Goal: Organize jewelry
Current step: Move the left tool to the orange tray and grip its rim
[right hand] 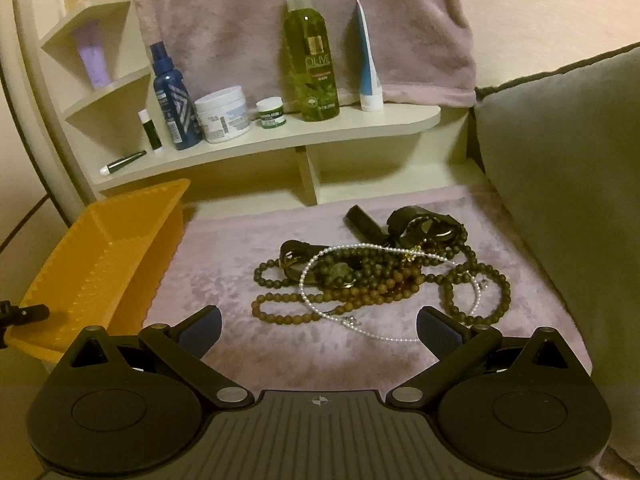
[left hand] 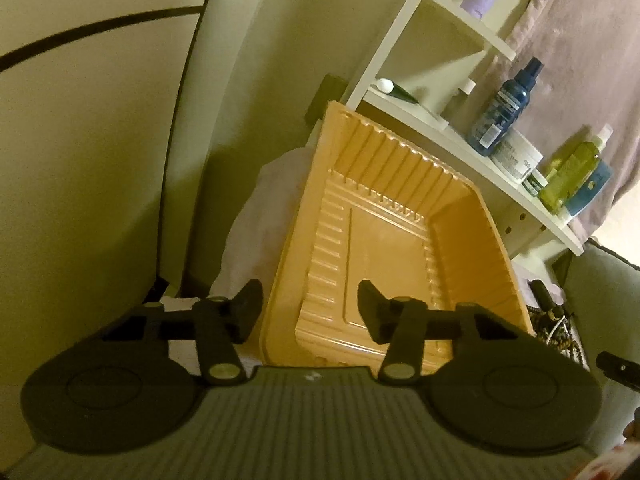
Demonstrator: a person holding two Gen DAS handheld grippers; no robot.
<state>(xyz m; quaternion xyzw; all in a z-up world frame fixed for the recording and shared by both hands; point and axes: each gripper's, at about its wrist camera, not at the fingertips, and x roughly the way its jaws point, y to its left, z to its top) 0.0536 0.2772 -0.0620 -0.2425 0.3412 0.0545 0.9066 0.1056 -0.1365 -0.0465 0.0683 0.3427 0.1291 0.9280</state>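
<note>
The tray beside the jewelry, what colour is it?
Orange tray, seen best in the left wrist view.

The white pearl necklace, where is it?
In the right wrist view the white pearl necklace lies mid-frame on the pink cloth, draped over the bead necklaces, right of the orange tray.

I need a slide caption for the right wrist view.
Open right hand-held gripper facing tangled bead necklaces; orange tray at left.

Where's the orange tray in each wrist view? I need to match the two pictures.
Left wrist: orange tray fills the centre, its near rim between the left gripper fingers.
Right wrist: orange tray at the left edge, beside the jewelry pile.
Shared landmark: blue spray bottle on the shelf.
</note>
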